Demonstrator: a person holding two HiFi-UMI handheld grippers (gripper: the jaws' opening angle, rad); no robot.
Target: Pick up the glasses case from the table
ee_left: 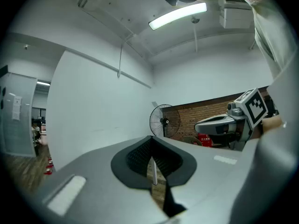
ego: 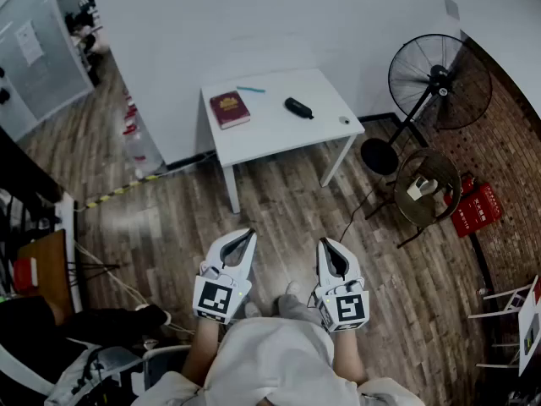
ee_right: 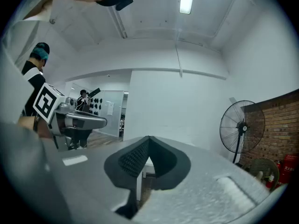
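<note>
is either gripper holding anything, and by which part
Nothing is held: the left gripper and right gripper are shut and empty, and the glasses case lies on the table.

Left gripper (ego: pixel 247 234) at lower centre-left of the head view, right gripper (ego: pixel 326 244) at lower centre-right, side by side and apart, both level, pointing up-frame, each pair of jaws closed tip to tip, nothing between them

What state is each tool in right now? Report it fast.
Left white two-jaw tool: closed, holding nothing.
Right white two-jaw tool: closed, holding nothing.
</note>
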